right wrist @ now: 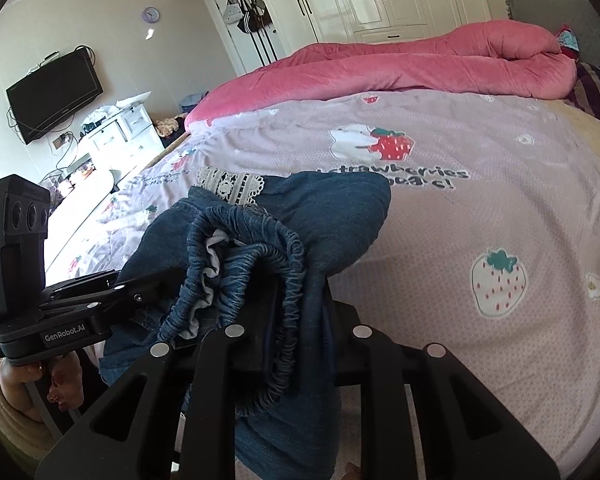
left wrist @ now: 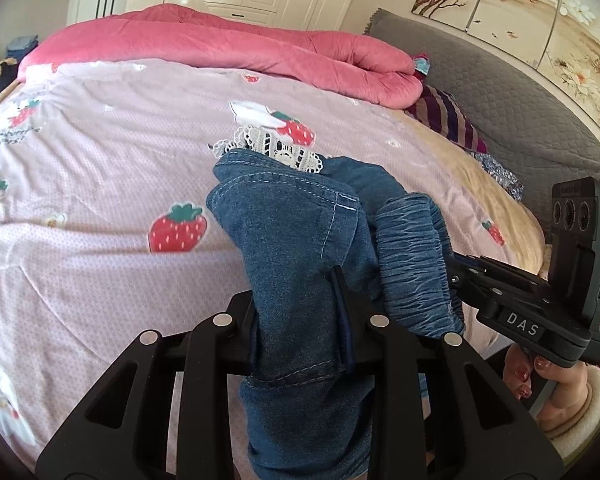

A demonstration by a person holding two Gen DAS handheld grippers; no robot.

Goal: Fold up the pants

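Blue denim pants [left wrist: 292, 236] with a gathered elastic waistband [left wrist: 412, 256] and white lace trim [left wrist: 276, 146] hang bunched above the bed. My left gripper [left wrist: 300, 300] is shut on a fold of the denim. My right gripper [right wrist: 296, 300] is shut on the waistband [right wrist: 260, 240] of the pants [right wrist: 332, 208]. The two grippers are close together, side by side; the right gripper shows in the left wrist view [left wrist: 460, 276] and the left gripper in the right wrist view [right wrist: 156, 284]. The rest of the pants droops below both grippers.
A pink strawberry-print bedsheet [left wrist: 100, 184] covers the bed. A rolled pink quilt [left wrist: 228, 48] lies along the far side, with a striped pillow [left wrist: 448, 118] and grey headboard [left wrist: 500, 92] at right. A wall TV [right wrist: 54, 94] and white desk [right wrist: 116, 132] stand left.
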